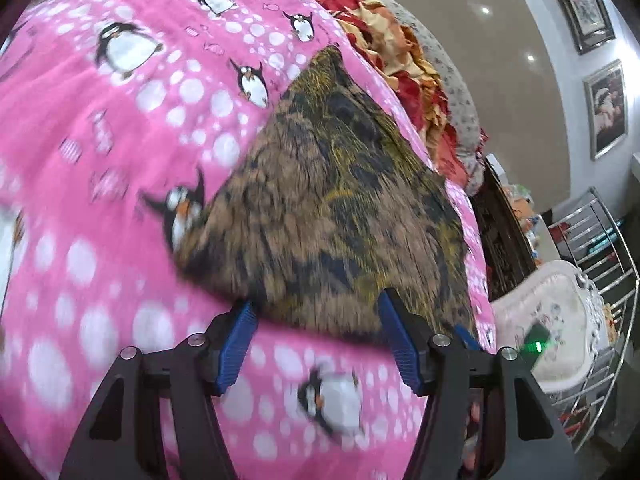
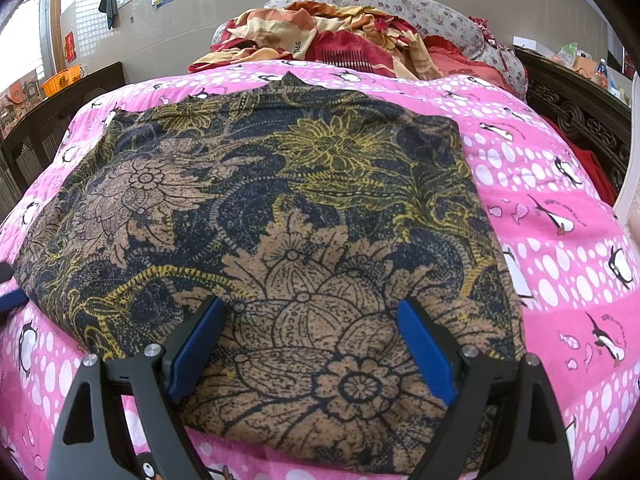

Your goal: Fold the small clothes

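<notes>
A small garment (image 2: pixel 280 208) printed with dark blue, tan and yellow flowers lies spread flat on a pink penguin blanket (image 2: pixel 560 184). My right gripper (image 2: pixel 311 305) hovers over the garment's near part, its blue pads wide apart and open with only flat cloth beneath. In the tilted, blurred left wrist view the same garment (image 1: pixel 340 200) runs away from me. My left gripper (image 1: pixel 316 302) is open at the garment's near edge, with nothing clamped between its fingertips (image 1: pixel 244 320). A blue tip of the left gripper (image 2: pixel 10 300) shows beside the garment's left corner.
Crumpled red and cream bedding (image 2: pixel 320 36) and a floral pillow (image 2: pixel 400 4) lie beyond the garment. A dark carved bed frame (image 2: pixel 572 116) runs along the right. An orange basket (image 2: pixel 60 80) sits at the far left. A white ornate tray (image 1: pixel 560 312) and a metal rack (image 1: pixel 600 248) stand past the blanket's edge.
</notes>
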The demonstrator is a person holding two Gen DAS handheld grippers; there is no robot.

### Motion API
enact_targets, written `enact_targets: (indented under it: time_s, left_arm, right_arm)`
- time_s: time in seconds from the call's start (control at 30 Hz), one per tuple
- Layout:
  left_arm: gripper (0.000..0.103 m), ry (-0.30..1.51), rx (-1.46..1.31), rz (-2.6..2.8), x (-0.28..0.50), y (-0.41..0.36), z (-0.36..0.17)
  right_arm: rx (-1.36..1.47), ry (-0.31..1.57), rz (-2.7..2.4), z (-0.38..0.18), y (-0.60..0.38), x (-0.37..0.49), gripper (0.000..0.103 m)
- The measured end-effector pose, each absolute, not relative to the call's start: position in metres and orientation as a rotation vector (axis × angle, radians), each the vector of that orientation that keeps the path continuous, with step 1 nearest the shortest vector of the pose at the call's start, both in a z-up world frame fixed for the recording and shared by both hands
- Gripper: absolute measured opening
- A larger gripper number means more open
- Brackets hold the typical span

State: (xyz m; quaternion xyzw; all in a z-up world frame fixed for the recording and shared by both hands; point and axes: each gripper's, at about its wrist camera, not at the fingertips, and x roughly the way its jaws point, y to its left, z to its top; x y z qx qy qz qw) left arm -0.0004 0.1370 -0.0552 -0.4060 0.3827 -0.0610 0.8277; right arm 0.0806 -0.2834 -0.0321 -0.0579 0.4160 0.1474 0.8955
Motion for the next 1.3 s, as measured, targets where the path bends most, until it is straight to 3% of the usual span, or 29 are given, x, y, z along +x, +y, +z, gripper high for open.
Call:
enact_targets:
  time_s: [0.13, 0.27, 0.37, 0.47, 0.67, 0.73, 0.87, 1.07, 1.3]
  left_arm:
    - [0.042, 0.784, -0.941, -0.102, 0.004, 0.14, -0.058]
    - [0.042, 0.855, -0.833, -0.288, 0.009, 0.112, -0.056]
    - [0.041, 0.793, -0.824, -0.219, 0.021, 0.133, -0.05]
    - [0.033, 0.75, -0.957, -0.164, 0.028, 0.161, -0.061]
    - [0.034, 0.76, -0.828, -0.226, 0.029, 0.143, -0.052]
    - [0.027, 0.719, -0.951, -0.145, 0.029, 0.165, -0.062]
    - [0.026, 0.723, -0.889, -0.141, 0.028, 0.155, -0.059]
    - [0.002, 0.72, -0.892, -0.083, 0.031, 0.155, -0.065]
    - [0.0, 0.716, -0.662, 0.012, 0.024, 0.131, -0.04]
  right_arm:
    - [-0.12, 0.863, 0.306, -0.032, -0.283, 0.081, 0.091]
    - [-0.12, 0.862, 0.306, -0.032, -0.283, 0.081, 0.091]
    - [-0.12, 0.862, 0.305, -0.032, -0.283, 0.081, 0.091]
    - [-0.121, 0.862, 0.305, -0.032, -0.283, 0.081, 0.091]
    - [-0.121, 0.866, 0.307, -0.032, -0.283, 0.081, 0.091]
    - [-0.122, 0.865, 0.305, -0.033, -0.283, 0.081, 0.091]
    - [-0.122, 0.866, 0.306, -0.033, -0.283, 0.081, 0.091]
    - [-0.122, 0.866, 0.306, -0.033, -0.283, 0.081, 0.091]
    - [-0.122, 0.867, 0.306, -0.033, -0.283, 0.081, 0.091]
